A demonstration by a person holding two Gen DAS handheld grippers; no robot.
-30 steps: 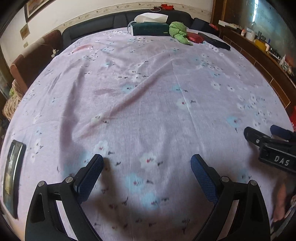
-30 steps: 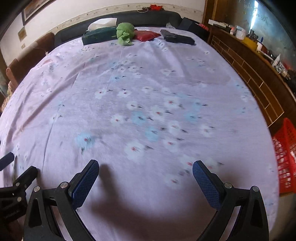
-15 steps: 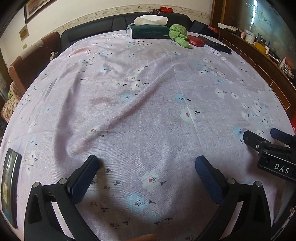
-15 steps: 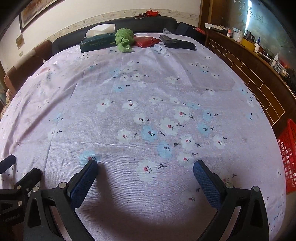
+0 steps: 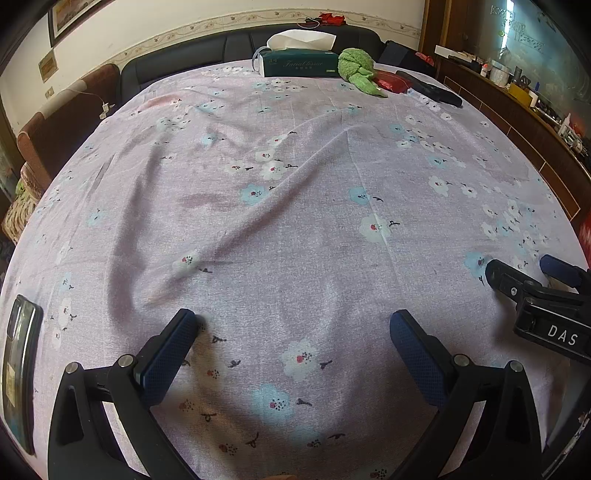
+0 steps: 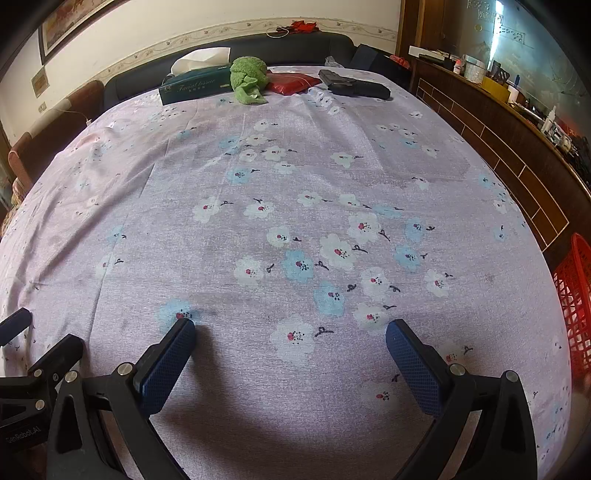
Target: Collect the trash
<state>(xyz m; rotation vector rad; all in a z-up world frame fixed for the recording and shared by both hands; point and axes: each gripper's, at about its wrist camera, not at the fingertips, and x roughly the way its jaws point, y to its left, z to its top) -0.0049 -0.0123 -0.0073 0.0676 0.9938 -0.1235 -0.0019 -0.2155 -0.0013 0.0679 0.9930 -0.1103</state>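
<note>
Floral tablecloth (image 5: 295, 229); tissue box (image 5: 301, 63) reads "Facial tissue".

Ahead of the hand-held gripper, a cream wall (image 5: 155, 22) with a patterned border strip (image 5: 207, 31) stands behind a dark sofa (image 5: 207, 51). To the right runs a wooden cabinet (image 6: 491, 122). A framed picture (image 5: 70, 14) hangs at the upper left. Daylight is soft.

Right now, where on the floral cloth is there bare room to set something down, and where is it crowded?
The tablecloth is bare across its whole middle, from the open left gripper and right gripper up to the far row. Crowded only there: tissue box, green cloth, red packet and black case lie close together. A phone lies at the near left edge.
</note>
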